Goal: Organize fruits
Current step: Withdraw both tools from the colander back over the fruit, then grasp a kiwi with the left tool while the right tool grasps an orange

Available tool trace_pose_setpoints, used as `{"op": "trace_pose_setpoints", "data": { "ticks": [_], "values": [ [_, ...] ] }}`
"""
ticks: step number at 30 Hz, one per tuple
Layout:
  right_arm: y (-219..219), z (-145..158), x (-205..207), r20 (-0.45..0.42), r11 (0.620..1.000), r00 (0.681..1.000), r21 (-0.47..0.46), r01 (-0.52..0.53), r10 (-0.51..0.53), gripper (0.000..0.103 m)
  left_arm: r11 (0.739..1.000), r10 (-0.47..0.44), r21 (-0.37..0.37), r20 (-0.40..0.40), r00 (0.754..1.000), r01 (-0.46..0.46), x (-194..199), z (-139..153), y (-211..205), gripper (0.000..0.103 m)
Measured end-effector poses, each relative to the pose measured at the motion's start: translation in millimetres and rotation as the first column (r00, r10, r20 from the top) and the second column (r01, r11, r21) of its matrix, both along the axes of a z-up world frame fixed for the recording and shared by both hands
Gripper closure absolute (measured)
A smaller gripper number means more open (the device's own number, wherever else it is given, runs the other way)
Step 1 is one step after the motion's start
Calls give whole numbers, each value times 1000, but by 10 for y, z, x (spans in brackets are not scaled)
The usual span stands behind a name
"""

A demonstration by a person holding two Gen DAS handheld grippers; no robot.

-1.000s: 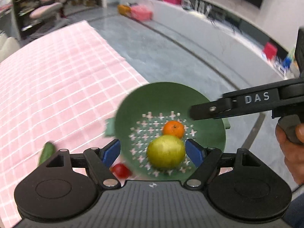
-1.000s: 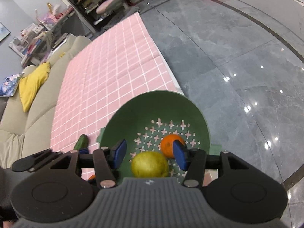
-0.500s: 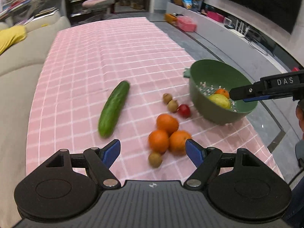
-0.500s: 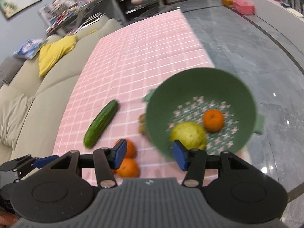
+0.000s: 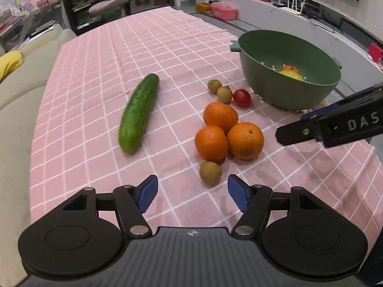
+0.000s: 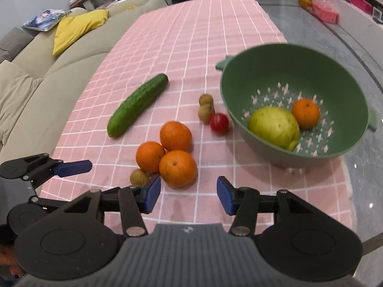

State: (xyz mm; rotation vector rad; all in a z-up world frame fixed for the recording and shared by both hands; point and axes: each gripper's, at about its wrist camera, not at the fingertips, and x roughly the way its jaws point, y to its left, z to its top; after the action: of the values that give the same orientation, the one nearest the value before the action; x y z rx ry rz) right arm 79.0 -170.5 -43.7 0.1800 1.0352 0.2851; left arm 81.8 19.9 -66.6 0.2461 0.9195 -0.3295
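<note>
Surface: pink checked tablecloth [image 5: 167, 47] over a table, grey tiled floor [image 6: 347, 55] beyond its right edge.
Room: beige sofa [image 6: 36, 76] with a yellow cushion [image 6: 76, 28] at 10 o'clock in the right wrist view; low grey wall shelf [image 5: 299, 12] at 1 o'clock in the left wrist view.
Fruit: three oranges [image 5: 227, 131] clustered mid-cloth, a small brown fruit [image 5: 210, 172] touching them at 6 o'clock, two more brown fruits [image 5: 220, 90] and a red fruit [image 5: 242, 98] at 12 o'clock of the cluster; cucumber [image 5: 140, 112] at 9 o'clock.
Colander: green colander [image 6: 239, 91] at 2 o'clock of the oranges, holding a yellow-green fruit [image 6: 274, 126] and a small orange [image 6: 306, 113].
Left gripper [image 5: 192, 195]: tilted down over the cloth, fingers apart and empty; jaws have just been closing.
Right gripper [image 6: 189, 196]: tilted down, fingers apart, nothing between.
Change: a second ago both cameras looked straight into the colander; now the whole spread shows.
</note>
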Motion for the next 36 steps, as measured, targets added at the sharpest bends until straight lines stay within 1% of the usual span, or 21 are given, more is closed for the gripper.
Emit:
{"op": "trace_pose_setpoints", "data": {
  "ticks": [5,7,10,14,19,21,23,25,27,30,36],
  "values": [
    [-5,-118,79,-37,999,999,27,18,-17,53,998,-29,-57,5,1000,29,28,-66,-14,24],
    [8,-157,108,-50,999,999,43,22,-20,53,998,-33,-62,0,999,33,37,-101,-14,24],
    [57,-173,139,-53,999,998,48,16,-13,53,998,-31,-63,-9,999,31,59,-149,-17,29],
    [119,-198,195,-56,998,998,60,10,-7,53,994,-33,-106,-33,999,30,100,-203,-5,33],
    [156,-261,265,-64,998,998,61,15,-11,53,995,-47,-94,-33,998,44,122,-276,-72,33],
    [161,-286,289,-68,998,998,61,19,-15,53,994,-40,-99,-28,999,37,141,-294,-71,37],
    [172,-314,310,-70,998,997,58,19,-15,54,994,-26,-107,-37,999,22,175,-316,-62,49],
    [187,-334,326,-71,998,997,55,19,-15,55,993,-18,-120,-57,998,11,213,-346,-42,57],
    [202,-353,340,-74,998,997,53,14,-10,59,993,-16,-120,-56,998,10,223,-355,-33,59],
    [225,-379,360,-75,999,997,53,10,-6,60,993,-13,-121,-53,999,7,228,-357,-19,61],
    [257,-401,389,-72,999,997,50,7,-4,60,990,-15,-144,-63,998,6,236,-360,-9,71]
  ]
}}
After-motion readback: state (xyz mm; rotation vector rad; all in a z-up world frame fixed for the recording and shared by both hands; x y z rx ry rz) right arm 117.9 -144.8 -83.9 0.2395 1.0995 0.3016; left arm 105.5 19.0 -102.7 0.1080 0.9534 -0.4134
